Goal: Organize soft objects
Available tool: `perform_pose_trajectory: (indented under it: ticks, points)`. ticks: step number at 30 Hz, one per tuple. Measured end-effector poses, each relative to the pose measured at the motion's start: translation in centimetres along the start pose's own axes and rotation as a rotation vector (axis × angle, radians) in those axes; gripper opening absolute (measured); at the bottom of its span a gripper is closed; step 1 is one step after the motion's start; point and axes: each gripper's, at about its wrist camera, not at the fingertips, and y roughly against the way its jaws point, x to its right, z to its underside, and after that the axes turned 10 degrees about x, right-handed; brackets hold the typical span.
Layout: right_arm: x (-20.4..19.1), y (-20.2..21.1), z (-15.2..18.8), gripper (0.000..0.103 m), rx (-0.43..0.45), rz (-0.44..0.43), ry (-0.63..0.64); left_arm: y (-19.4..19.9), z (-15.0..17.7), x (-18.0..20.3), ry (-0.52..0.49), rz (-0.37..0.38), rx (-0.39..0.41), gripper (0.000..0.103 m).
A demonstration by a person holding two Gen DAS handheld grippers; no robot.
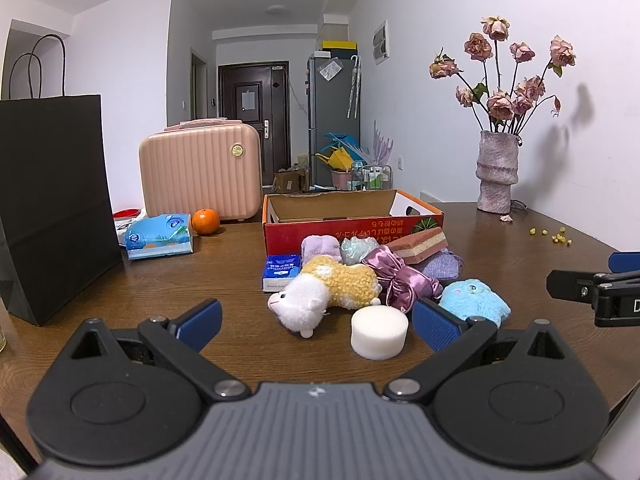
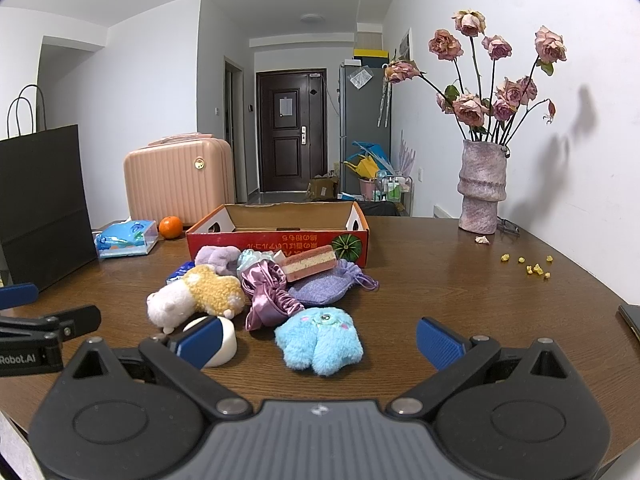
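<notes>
A pile of soft things is seen on the brown wooden table, just in front of a red cardboard box whose top is open. In the pile, a white and yellow plush animal lies touching a purple satin pouch; behind them a pink layered sponge rests on a lavender drawstring bag, whose full outline is given only by the right wrist view. A white foam puck stands just in front of the plush animal and is shown whole in the left wrist view, whereas in the right wrist view it is half hidden behind a blue fingertip. The blue furry toy is shown whole in the right wrist view, lying nearest that camera; in the left wrist view it is partly covered by a finger.

Farther left on the table, a black paper bag, a blue tissue pack, an orange and a pink case are seen. A vase of dried roses stands at the right by the white wall, with yellow crumbs scattered near it. A dark door closes the corridor behind.

The left gripper is held low and level over the near edge, its jaws spread wide and holding nothing, with the foam puck between them. The right gripper is held likewise, wide and unloaded, with the blue furry toy between its fingers.
</notes>
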Motion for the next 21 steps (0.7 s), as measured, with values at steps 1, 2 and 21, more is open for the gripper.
perform_pose_trajectory:
  ticks: [1, 2, 21]
  points:
    - [0.00, 0.00, 0.00, 0.103, 0.000, 0.000, 0.000, 0.00, -0.01, -0.02, 0.000, 0.000, 0.000, 0.103]
    - [0.00, 0.01, 0.00, 0.103, 0.000, 0.000, 0.000, 0.00, 0.01, 0.00, 0.000, 0.000, 0.001, 0.103]
    - [0.04, -0.08, -0.07, 0.103, -0.001, 0.000, 0.000, 0.02, 0.04, -0.05, 0.002, 0.002, 0.001, 0.103]
